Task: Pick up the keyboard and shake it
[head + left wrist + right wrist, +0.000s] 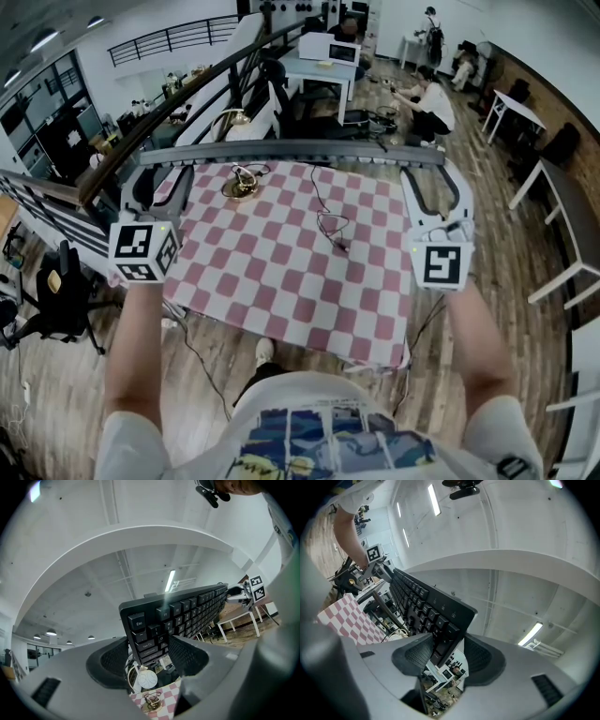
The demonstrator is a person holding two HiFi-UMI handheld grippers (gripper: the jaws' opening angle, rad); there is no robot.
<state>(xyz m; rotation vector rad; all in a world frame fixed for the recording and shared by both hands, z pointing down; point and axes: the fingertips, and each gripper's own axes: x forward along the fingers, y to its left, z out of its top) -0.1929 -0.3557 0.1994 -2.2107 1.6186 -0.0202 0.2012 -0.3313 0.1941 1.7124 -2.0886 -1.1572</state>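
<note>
Checkered table (281, 281) below | keyboard (291, 151) aloft, long axis left-right | left hand-held gripper (154, 652) and right hand-held gripper (442, 653) pinch its ends

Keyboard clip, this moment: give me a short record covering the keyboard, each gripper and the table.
keyboard: black, held in the air over the table's far side, spanning between both grippers
left gripper: shut on the keyboard's Esc end
right gripper: shut on the keyboard's opposite end
table: pink-and-white checked cloth
on table: brass object, loose cable
</note>
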